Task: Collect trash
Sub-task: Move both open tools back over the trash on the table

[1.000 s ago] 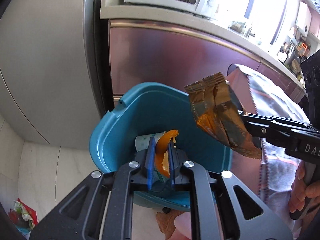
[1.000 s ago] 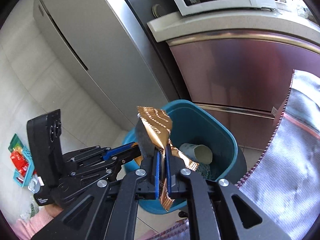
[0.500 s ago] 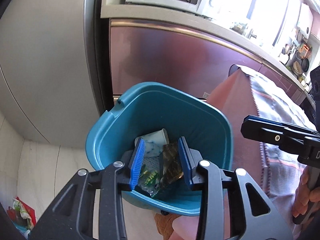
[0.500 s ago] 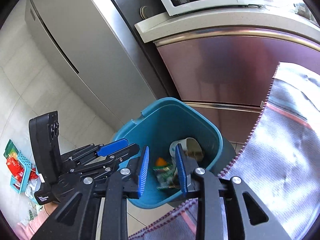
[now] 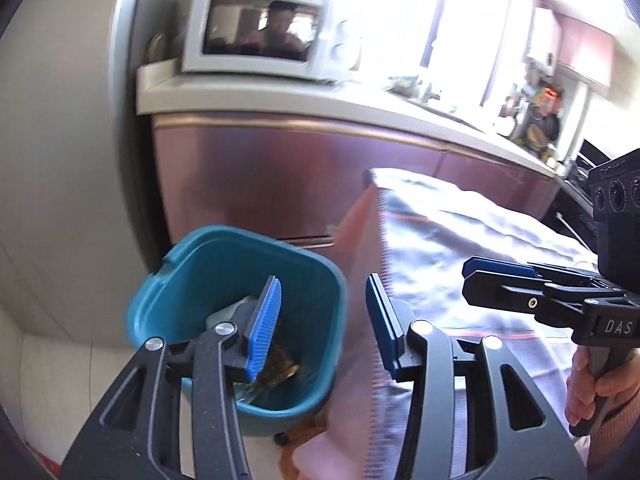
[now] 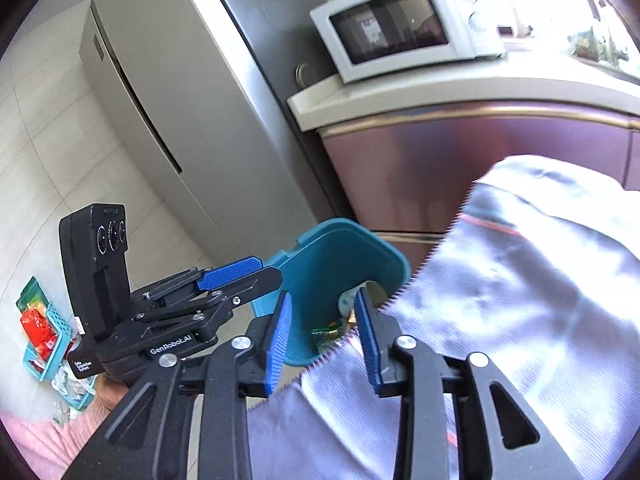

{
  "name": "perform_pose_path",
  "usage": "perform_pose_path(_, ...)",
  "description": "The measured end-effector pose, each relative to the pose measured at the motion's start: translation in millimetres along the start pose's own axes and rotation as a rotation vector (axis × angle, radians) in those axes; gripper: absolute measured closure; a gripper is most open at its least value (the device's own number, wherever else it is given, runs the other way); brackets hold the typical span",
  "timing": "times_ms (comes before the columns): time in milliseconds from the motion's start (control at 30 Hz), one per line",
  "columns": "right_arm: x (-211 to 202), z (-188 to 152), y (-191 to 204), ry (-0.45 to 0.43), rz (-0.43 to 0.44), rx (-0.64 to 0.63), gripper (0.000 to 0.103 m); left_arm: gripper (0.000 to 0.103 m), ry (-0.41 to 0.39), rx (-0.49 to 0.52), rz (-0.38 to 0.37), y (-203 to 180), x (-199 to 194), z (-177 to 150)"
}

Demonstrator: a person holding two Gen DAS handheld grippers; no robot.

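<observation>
A teal bin (image 5: 192, 276) stands on the floor by the cabinet; it also shows in the right wrist view (image 6: 340, 256). Wrappers (image 5: 280, 368) and a paper cup lie inside it, and show as wrappers (image 6: 330, 330) in the right wrist view. My left gripper (image 5: 324, 320) is open and empty above the bin's right rim. My right gripper (image 6: 322, 328) is open and empty, over the bin and the cloth edge. The right gripper's fingers (image 5: 500, 276) show at the right of the left wrist view.
A grey cloth-covered table (image 5: 460, 240) stands right of the bin, also in the right wrist view (image 6: 520, 280). A purple cabinet (image 5: 280, 172) with a microwave (image 5: 256, 36) stands behind, a fridge (image 6: 160, 100) to the left. More trash and a small blue basket (image 6: 40, 332) lie on the floor.
Both grippers opened and dropped the orange peel and the gold wrapper into the bin. Since then both have opened wider and swung up and right, towards the table.
</observation>
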State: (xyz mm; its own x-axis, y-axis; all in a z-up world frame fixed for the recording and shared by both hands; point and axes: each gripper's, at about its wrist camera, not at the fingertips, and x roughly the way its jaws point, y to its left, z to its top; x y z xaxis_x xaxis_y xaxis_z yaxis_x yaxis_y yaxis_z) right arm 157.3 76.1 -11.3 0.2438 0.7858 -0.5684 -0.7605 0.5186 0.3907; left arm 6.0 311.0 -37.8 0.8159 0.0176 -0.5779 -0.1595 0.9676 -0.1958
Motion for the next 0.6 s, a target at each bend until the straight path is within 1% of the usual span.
perform_pose_path(133,-37,-11,-7,-0.054,-0.055,-0.001,0.070,0.056,-0.020,0.046,-0.083,-34,-5,2)
perform_pose_path(233,-66,-22,-14,-0.095,-0.105,0.004,0.068,0.055,-0.018,0.087,-0.153,-65,-4,0)
perform_pose_path(367,-103,-37,-30,-0.140,-0.165,0.044,0.066,0.054,0.010,0.145,-0.244,-111,4,-5)
perform_pose_path(467,-131,-53,-46,-0.171,-0.226,0.085,0.066,0.054,0.038,0.196,-0.306,-148,11,-11)
perform_pose_path(600,-166,-72,-72,-0.208,-0.309,0.156,0.066,0.054,0.076,0.269,-0.369,-192,21,-17)
